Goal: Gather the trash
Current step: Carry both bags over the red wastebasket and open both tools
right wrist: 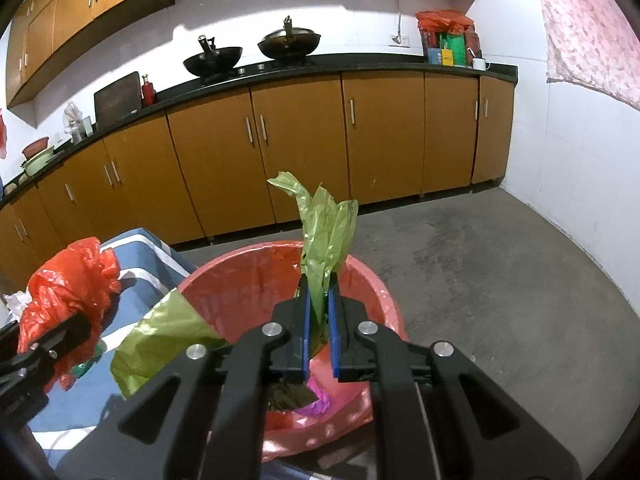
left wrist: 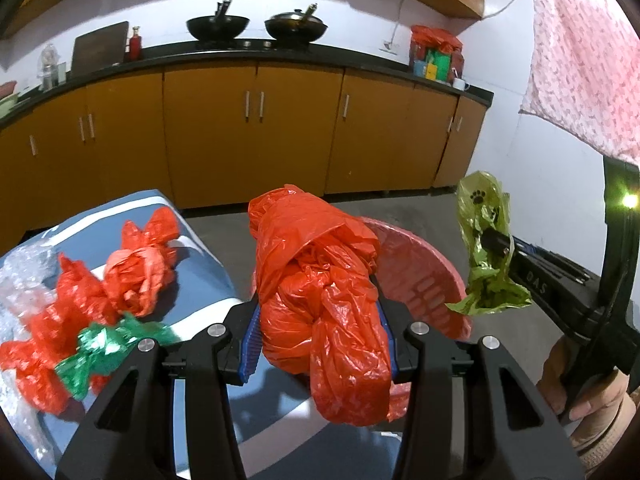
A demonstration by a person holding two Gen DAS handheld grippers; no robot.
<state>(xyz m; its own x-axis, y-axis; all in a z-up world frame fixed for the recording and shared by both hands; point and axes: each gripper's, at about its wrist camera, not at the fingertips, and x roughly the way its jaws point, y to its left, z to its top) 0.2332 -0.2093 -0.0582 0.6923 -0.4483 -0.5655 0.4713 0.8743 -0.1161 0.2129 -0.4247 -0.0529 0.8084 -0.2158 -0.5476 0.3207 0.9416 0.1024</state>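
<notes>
Left wrist view: my left claw [left wrist: 320,344] is pinching a big crumpled red bag [left wrist: 320,280] between its blue pads, holding it just beside the pink basin [left wrist: 424,280], at its near-left rim. My right claw [right wrist: 319,328] is pressing together on a green bag [right wrist: 324,240], holding it above the basin's [right wrist: 248,280] inside. Left of the basin, more red bags [left wrist: 136,272] and a green wrapper [left wrist: 108,348] are lying on the blue-and-white bench [left wrist: 208,276].
</notes>
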